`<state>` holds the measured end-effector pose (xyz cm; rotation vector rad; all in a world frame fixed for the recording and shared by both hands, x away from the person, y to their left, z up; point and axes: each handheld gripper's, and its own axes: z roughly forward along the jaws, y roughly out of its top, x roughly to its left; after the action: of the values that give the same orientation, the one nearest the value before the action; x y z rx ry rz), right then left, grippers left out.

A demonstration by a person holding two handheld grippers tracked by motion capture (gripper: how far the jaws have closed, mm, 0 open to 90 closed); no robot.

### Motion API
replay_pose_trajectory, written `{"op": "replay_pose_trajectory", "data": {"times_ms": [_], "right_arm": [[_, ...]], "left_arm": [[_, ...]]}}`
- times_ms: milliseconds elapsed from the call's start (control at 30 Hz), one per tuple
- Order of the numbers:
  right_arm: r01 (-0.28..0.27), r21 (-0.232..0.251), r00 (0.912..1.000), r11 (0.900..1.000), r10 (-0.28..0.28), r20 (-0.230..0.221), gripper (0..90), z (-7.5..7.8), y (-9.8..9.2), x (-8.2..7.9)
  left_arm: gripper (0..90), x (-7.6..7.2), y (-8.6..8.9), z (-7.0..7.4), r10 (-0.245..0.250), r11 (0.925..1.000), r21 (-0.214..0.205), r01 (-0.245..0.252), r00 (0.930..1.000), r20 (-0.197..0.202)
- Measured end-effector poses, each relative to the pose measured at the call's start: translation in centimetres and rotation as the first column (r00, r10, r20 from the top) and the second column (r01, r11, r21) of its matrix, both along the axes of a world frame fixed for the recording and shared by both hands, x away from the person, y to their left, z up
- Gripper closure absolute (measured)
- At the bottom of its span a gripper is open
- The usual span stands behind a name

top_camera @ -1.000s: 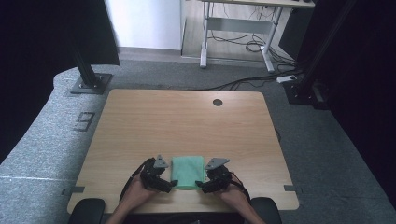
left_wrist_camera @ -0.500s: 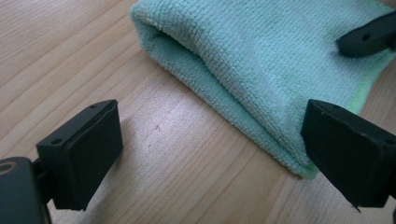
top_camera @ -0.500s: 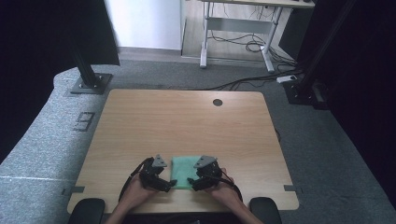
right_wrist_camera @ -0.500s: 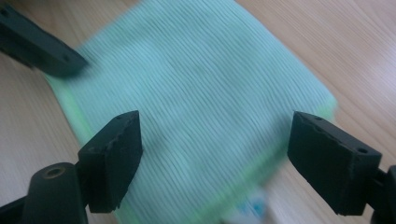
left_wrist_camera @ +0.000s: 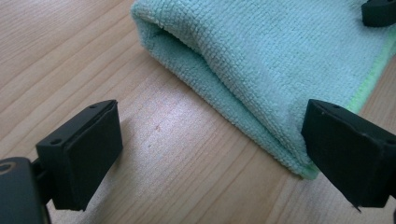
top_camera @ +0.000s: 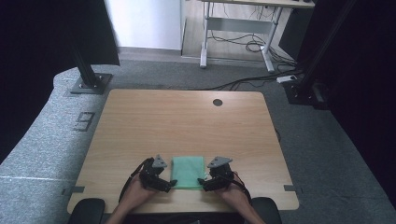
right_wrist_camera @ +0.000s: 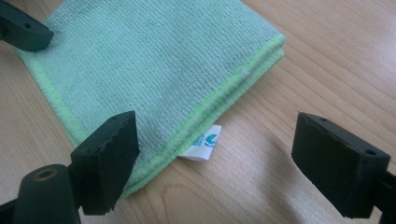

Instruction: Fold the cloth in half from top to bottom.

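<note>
Two grippers, left gripper [top_camera: 172, 183] and right gripper [top_camera: 201, 181], fingers spread, flanking folded green cloth [top_camera: 188, 171].

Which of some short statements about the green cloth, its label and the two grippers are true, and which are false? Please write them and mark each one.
1. The green cloth lies folded on the wooden table. True.
2. The left gripper is shut on the cloth. False: its jaws stand open, and the cloth's corner lies between them.
3. A small white label sticks out from the cloth's edge. True.
4. The right gripper holds the label. False: it is open, with the label lying free between its jaws.
5. The cloth hangs in the air. False: it rests flat on the table.
</note>
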<state>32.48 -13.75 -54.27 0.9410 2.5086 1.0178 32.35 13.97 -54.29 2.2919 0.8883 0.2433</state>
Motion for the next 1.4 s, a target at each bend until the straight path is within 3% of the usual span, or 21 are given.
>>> {"op": "replay_pose_trajectory", "data": {"times_ms": [300, 567, 767, 1400], "right_arm": [[0.008, -0.001, 1.0, 1.0, -0.008, -0.005, 12.5, -0.3, -0.2, 0.3], [0.037, 0.006, 0.9993, 0.9993, -0.037, -0.011, 8.9, -0.5, -0.1, 1.4], [0.069, 0.033, 0.9971, 0.9971, -0.067, -0.035, 7.6, -0.7, -0.3, 3.3], [0.139, 0.037, 0.9903, 0.9896, -0.138, -0.015, 7.7, -0.8, -0.2, 8.1]], "left_arm": [[2.8, 0.1, -0.1, -0.1, 0.022, 0.9995, 0.021, -0.023, 0.9991, 0.036], [0.0, 1.5, 0.2, -0.5, 0.067, 0.9977, -0.006, -0.067, 0.9972, 0.034], [0.0, 3.1, 0.3, -0.6, 0.087, 0.9961, -0.015, -0.087, 0.9953, 0.043], [0.0, 7.7, 0.1, -0.6, 0.131, 0.9913, -0.014, -0.131, 0.9905, 0.041]]}}
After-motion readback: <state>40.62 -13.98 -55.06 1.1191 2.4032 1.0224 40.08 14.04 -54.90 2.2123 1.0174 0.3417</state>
